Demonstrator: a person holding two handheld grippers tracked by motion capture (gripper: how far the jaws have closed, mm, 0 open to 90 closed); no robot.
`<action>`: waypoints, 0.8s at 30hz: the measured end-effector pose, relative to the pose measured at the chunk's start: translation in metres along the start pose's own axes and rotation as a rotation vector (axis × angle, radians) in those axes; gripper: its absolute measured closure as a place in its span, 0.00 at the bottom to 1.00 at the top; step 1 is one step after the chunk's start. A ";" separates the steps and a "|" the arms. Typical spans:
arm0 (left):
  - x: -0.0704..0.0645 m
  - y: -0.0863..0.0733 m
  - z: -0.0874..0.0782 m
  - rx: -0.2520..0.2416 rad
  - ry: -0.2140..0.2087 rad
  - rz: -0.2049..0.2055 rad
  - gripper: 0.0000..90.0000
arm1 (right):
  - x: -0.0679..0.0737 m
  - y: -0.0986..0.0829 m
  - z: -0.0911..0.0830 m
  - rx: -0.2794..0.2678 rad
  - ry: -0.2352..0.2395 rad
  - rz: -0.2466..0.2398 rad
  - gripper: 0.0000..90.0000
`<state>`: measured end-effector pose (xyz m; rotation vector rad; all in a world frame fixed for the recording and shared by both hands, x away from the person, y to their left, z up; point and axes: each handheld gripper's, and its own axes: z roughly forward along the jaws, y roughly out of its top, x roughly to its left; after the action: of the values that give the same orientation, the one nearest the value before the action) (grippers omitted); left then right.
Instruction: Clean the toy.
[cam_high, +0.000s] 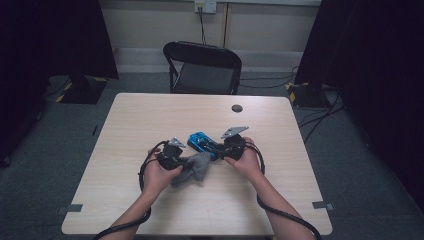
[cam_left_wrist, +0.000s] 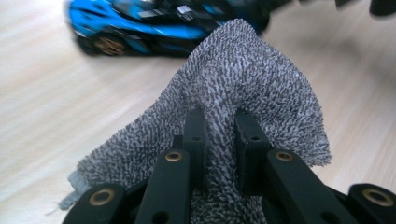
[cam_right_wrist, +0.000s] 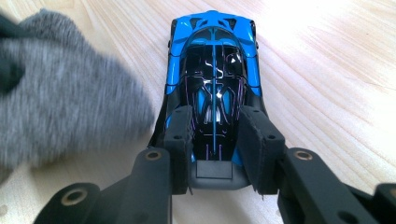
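The left gripper (cam_left_wrist: 219, 128) had its fingers (cam_left_wrist: 194, 135) pinched tight on a fold of the grey cloth (cam_left_wrist: 247, 79), which bunched up between them and spilled out past the tips and to either side. Beyond the cloth, ahead of those fingers and to their left, the blue toy car (cam_left_wrist: 140, 28) stood on the table (cam_left_wrist: 46, 116), blurred in the left gripper view.

The right gripper (cam_right_wrist: 216, 135) clasped the rear of the blue toy car (cam_right_wrist: 212, 70) between its fingers (cam_right_wrist: 179, 140), one pad on each flank, with the car's nose pointing straight away from the tips. The grey cloth (cam_right_wrist: 60, 102) lay just beside the car, off to the left of these fingers, blurred.

From the high view, the left gripper (cam_high: 172, 155) and the right gripper (cam_high: 231, 146) sat near each other at the middle of the table (cam_high: 150, 115), the cloth (cam_high: 194, 167) between them and touching the car (cam_high: 202, 141). A black chair (cam_high: 202, 67) stood past the table's far edge.
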<state>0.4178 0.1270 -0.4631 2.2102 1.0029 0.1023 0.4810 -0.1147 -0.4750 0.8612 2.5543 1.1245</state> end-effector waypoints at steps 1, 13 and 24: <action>-0.002 0.000 0.002 0.003 -0.009 0.005 0.86 | 0.000 0.000 0.000 0.000 0.000 -0.001 0.73; -0.017 0.007 0.025 0.033 -0.096 0.033 0.86 | 0.000 0.000 0.000 -0.002 0.001 0.003 0.73; 0.000 0.017 0.031 0.017 -0.039 -0.020 0.85 | 0.001 0.000 0.000 0.001 -0.003 -0.001 0.73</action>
<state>0.4391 0.1018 -0.4759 2.2080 1.0080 0.0414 0.4806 -0.1144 -0.4749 0.8610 2.5528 1.1210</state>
